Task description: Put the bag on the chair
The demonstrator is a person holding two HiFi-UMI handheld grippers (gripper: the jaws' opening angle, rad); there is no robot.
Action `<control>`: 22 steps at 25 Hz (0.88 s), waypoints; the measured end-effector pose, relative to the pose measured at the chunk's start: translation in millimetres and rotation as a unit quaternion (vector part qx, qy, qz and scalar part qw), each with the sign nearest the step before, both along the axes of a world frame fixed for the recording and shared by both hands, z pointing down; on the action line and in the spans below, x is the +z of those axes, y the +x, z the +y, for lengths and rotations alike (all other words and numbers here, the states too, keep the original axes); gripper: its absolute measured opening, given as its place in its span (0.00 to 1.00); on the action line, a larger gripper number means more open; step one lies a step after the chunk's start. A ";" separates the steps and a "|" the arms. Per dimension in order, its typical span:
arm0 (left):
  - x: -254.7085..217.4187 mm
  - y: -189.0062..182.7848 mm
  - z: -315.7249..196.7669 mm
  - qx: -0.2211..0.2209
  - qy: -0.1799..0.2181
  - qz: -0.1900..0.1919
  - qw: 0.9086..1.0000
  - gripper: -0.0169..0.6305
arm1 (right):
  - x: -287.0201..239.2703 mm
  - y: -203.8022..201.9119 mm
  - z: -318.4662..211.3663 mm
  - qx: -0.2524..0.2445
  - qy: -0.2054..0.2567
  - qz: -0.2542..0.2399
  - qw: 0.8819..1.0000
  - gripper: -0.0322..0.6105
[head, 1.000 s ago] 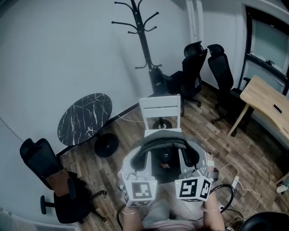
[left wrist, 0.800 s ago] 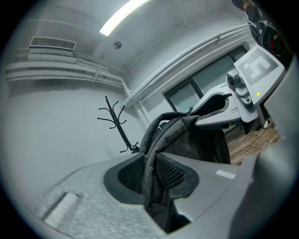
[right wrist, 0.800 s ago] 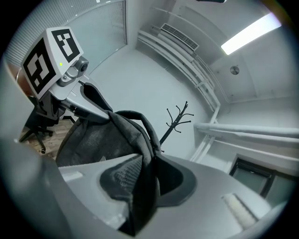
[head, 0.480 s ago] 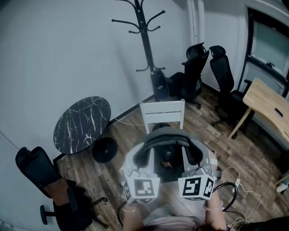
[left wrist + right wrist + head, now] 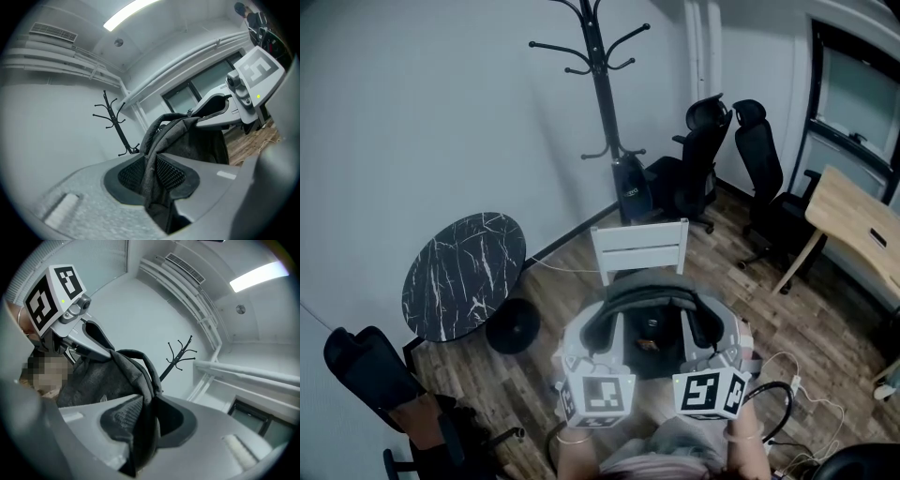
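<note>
- The bag (image 5: pixel 649 317) is held up in the air between both grippers, just in front of the white chair (image 5: pixel 639 246) — it doesn't look to be set down yet.
- The jaws of the left gripper (image 5: pixel 151 169) are clamped on a thin fold of the grey fabric, and the right gripper (image 5: pixel 149 420) is pinched on a fold the same way. Only cloth is caught, so a slip could be expected if the load is swung or jerked.
- The seat is hidden under the bag in the head view, so the landing spot can't be checked — the bag could be dropped on the front edge and tipped onto the floor.
- The backrest could get bumped if the bag is carried too far forward, and the chair might be shoved away.
- If one side is released first, the bag would probably be twisted and dragged off.
</note>
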State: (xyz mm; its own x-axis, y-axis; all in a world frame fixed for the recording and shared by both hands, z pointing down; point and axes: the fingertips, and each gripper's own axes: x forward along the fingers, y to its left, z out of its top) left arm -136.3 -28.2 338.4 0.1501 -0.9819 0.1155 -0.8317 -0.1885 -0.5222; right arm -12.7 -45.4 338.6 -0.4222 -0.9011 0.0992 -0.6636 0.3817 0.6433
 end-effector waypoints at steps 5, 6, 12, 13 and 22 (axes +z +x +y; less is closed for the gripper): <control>7.1 -5.9 -21.1 0.006 -0.009 0.007 1.000 0.16 | 6.0 -6.9 -22.1 0.006 -0.006 0.005 1.000 0.19; 7.7 -7.4 -26.4 0.006 -0.010 0.008 1.000 0.16 | 6.5 -8.4 -27.4 0.006 -0.008 0.006 1.000 0.19; 12.6 -14.5 -63.4 0.011 -0.013 0.007 1.000 0.16 | 12.2 -15.1 -61.9 0.004 -0.012 0.007 1.000 0.19; 13.8 -15.3 -69.6 0.011 -0.013 0.006 1.000 0.16 | 13.2 -15.8 -67.9 0.005 -0.013 0.006 1.000 0.19; 28.9 -27.6 -125.0 0.005 -0.022 0.013 1.000 0.16 | 29.0 -27.3 -120.6 0.006 -0.028 0.009 1.000 0.18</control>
